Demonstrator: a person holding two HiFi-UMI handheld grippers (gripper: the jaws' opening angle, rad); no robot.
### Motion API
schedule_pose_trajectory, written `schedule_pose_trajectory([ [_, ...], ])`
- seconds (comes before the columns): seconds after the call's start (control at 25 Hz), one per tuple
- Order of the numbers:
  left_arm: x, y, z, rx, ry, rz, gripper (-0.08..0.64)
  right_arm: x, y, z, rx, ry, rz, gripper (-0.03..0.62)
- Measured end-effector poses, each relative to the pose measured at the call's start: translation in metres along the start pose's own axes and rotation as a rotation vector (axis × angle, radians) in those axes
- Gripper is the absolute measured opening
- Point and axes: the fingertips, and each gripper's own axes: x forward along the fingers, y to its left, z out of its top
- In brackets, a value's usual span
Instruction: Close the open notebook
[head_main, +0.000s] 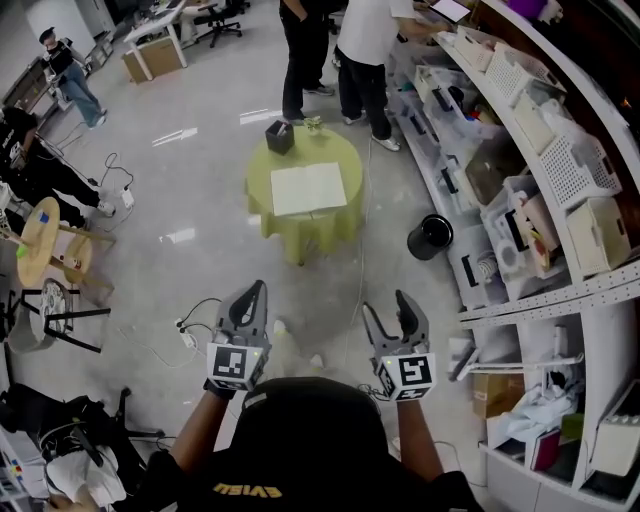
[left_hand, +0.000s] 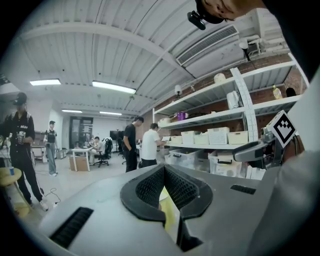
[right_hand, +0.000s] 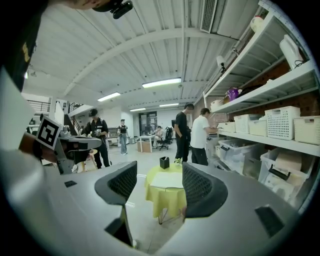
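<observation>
Two grippers are hovering over the floor (head_main: 200, 260), well short of the work. One open notebook (head_main: 308, 188) is lying flat on the cloth-covered surface (head_main: 300, 235), well ahead of both grippers and roughly midway between their lines of travel. Neither hand is standing clearly nearer.

The right gripper (head_main: 389, 312) is pointing straight at the notebook. In the right gripper view the white spread is showing in the gap between its fingers (right_hand: 202, 187), far beyond them. These fingers are standing wide apart and are holding nothing. The left gripper (head_main: 255, 297) is carrying its fingers (left_hand: 150, 187) closed together at the tips with nothing clamped; only a sliver of yellow cloth is showing past them.

The notebook is presenting a wide rectangle, its long axis running left to right across the head view, slightly skewed. Its spine is probably running away from the person along the middle, but it is too faint to confirm. The pages are looking white, thin and flexible. The cloth is yellow-green and soft, hanging in folds around a round top. A black square container (head_main: 279, 136) is standing near the notebook's far left corner.

By judgement, the coming move is calling for an approach across the floor, then for turning one outer page edge over the spine.
</observation>
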Motion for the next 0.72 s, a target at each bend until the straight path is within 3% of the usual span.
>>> schedule_pose_trajectory([
  [0.4,0.04,0.052,-0.016,-0.028,0.034,0.06,0.017,0.066,-0.009,-0.008,-0.005,0.092,0.041,0.273],
  [0.72,0.103,0.115,0.002,-0.116,-0.036,0.025,0.017,0.163,0.005,0.036,0.064,0.052,0.058,0.259],
])
